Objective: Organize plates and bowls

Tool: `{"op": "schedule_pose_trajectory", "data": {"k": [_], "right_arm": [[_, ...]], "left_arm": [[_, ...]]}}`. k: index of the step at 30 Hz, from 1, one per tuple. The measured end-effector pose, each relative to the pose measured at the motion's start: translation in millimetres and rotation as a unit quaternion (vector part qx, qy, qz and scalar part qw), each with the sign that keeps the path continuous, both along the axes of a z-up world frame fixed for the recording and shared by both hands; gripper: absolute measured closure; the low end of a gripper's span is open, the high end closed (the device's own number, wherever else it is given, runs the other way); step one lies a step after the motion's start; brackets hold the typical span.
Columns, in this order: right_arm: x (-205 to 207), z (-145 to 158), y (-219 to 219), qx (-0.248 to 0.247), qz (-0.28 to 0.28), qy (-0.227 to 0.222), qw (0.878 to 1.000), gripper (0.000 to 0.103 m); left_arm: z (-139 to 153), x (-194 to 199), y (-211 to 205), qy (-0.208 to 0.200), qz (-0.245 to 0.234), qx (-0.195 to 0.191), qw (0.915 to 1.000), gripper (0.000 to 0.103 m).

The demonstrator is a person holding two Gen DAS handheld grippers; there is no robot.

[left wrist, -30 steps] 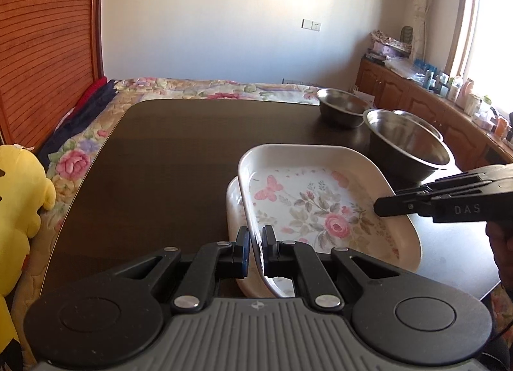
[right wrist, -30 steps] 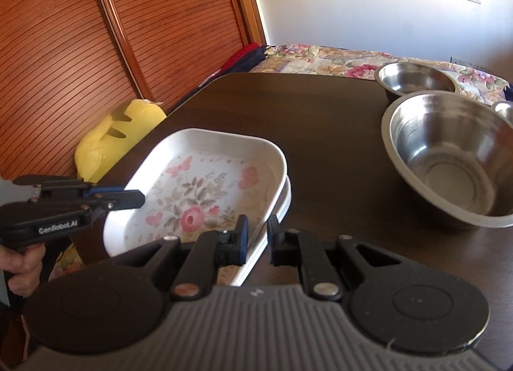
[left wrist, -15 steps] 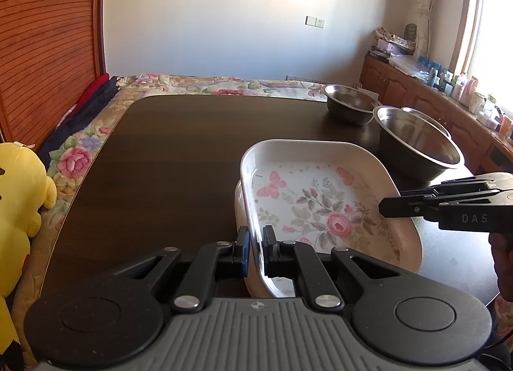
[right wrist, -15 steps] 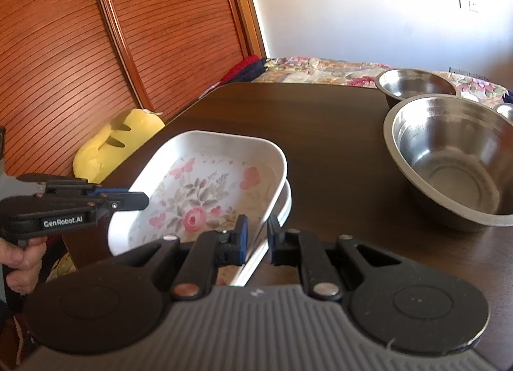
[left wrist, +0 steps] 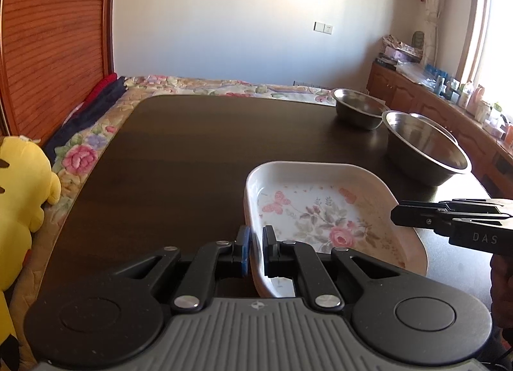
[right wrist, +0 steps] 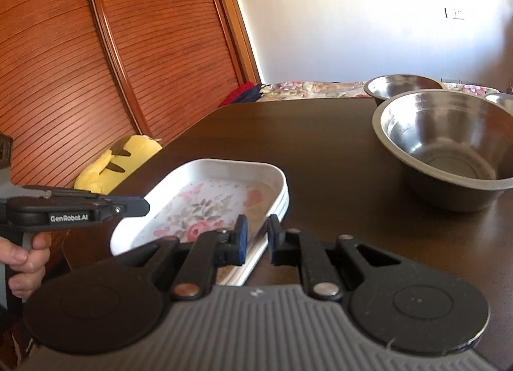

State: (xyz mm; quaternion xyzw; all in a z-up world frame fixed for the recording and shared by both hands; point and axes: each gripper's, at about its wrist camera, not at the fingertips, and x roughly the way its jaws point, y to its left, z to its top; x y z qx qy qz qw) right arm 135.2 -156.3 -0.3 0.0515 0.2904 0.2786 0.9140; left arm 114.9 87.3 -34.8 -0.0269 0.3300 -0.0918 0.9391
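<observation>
Two floral plates (right wrist: 205, 201) sit stacked near the table's (left wrist: 192, 153) near edge, the upper one nested in the lower. The left tool (left wrist: 255, 242) is clamped on the top plate's near rim; the right tool (right wrist: 256, 236) straddles the opposite rim with its fingers slightly apart, seemingly not gripping. To seat the stack well, I'd lower it level and release both sides together. The lower plate shows only as a rim sliver. A third steel bowl (right wrist: 500, 101) is cut off behind the large bowl (right wrist: 449, 146).
</observation>
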Motion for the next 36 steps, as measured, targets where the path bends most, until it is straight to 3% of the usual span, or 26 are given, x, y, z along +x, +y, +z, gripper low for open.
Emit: {"op": "schedule_pose_trajectory", "data": {"k": [12, 24, 29, 30, 33, 36], "right_arm": [[-6.8, 5.2, -1.3, -0.007, -0.004, -0.030, 1.000, 0.088], [-6.2, 29.6, -54.4, -0.013, -0.062, -0.088, 0.994, 0.087], [1.0, 31.2, -95.8, -0.014, -0.104, -0.096, 0.990, 0.087], [2.7, 31.9, -105.0, -0.014, -0.114, -0.099, 0.988, 0.085], [7.5, 32.1, -127.9, -0.016, -0.140, -0.111, 0.984, 0.060], [14.5, 30.0, -145.9, -0.018, -0.161, -0.118, 0.980, 0.058]], "left_arm": [[2.6, 0.8, -0.9, -0.001, 0.006, 0.000, 1.0000, 0.093], [26.2, 14.8, -24.8, -0.038, -0.008, 0.019, 0.9991, 0.051], [32.6, 28.1, -56.9, -0.049, -0.040, 0.018, 0.9978, 0.042], [32.7, 31.6, -63.8, -0.049, -0.045, 0.017, 0.9976, 0.037], [32.5, 41.0, -86.8, -0.052, -0.059, 0.019, 0.9967, 0.024], [32.4, 52.8, -109.7, -0.052, -0.072, 0.028, 0.9956, 0.021]]}}
